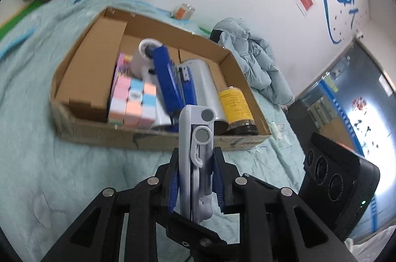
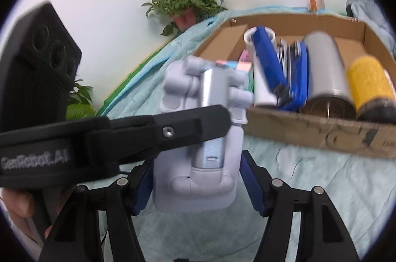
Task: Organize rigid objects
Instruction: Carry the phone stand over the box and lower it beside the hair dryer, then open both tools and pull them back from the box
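A pale grey folding phone stand (image 1: 195, 163) is clamped edge-on in my left gripper (image 1: 195, 184), just in front of a cardboard box (image 1: 153, 138). In the right wrist view the same stand (image 2: 198, 150) sits flat-side between the fingers of my right gripper (image 2: 198, 190), whose blue pads look a little apart from it; the left gripper's black finger (image 2: 168, 132) crosses in front. The box (image 2: 321, 133) holds a pastel puzzle cube (image 1: 132, 102), a white tape roll (image 1: 144, 54), a blue stapler (image 1: 170, 78), a silver cylinder (image 1: 205, 86) and a yellow-labelled can (image 1: 236, 106).
A light teal cloth (image 1: 37, 163) covers the surface. A crumpled pale jacket (image 1: 257, 59) lies beyond the box. A potted plant (image 2: 185, 2) and a small glass jar (image 2: 316, 0) stand by the white wall. The other gripper's black camera housing (image 1: 341, 187) is at right.
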The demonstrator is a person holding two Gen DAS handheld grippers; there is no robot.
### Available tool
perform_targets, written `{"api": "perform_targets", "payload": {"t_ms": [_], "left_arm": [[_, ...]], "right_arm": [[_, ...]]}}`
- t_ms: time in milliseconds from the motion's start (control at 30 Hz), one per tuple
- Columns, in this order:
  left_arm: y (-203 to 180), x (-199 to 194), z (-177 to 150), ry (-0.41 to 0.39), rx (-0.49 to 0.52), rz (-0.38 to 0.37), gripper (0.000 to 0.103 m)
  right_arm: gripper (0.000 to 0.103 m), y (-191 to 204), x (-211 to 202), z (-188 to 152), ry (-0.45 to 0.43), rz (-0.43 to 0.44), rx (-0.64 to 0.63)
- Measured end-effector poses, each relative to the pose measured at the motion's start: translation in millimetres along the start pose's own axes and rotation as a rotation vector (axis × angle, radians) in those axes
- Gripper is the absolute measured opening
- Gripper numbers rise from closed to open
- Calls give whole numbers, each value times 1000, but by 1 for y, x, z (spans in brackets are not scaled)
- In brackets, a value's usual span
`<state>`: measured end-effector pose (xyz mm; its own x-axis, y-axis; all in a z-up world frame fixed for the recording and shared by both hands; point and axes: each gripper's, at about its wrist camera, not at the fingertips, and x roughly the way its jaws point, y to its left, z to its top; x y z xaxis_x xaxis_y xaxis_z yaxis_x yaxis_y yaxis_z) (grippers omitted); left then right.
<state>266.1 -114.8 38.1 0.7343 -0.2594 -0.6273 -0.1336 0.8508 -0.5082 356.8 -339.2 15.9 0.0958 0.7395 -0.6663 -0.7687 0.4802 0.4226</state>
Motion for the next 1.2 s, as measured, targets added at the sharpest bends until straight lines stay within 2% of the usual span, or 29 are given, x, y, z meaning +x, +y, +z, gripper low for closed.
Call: {"api": "perform_targets", "payload": {"t_ms": [167, 300, 633, 833, 1000, 1100, 1133, 1167, 1200], "left_arm": [[3, -5, 17, -10, -30, -41, 22], [-3, -10, 31, -26, -5, -47, 21], [-1, -25, 94, -74, 38, -54, 22], [31, -5, 140, -52, -21, -36, 22], [68, 25, 167, 20, -78, -31, 22], [83, 32, 169, 26, -91, 109, 48], [86, 27, 167, -2, -95, 94, 56], [88, 21, 164, -25, -91, 80, 61], [88, 15, 158, -50, -82, 97, 70]], "right_arm": [[62, -3, -1, 15, -43, -4, 12], [62, -3, -5, 23, -63, -9, -8], [62, 5, -4, 71, -119, -12, -67], [62, 7, 28, 109, -58, 21, -42], [63, -1, 64, 132, 36, 35, -3], [63, -9, 69, 134, 45, -6, 44], [64, -10, 66, 132, 31, -24, 48], [69, -10, 59, 128, 13, -44, 47], [77, -10, 53, 125, -1, -52, 45]]}}
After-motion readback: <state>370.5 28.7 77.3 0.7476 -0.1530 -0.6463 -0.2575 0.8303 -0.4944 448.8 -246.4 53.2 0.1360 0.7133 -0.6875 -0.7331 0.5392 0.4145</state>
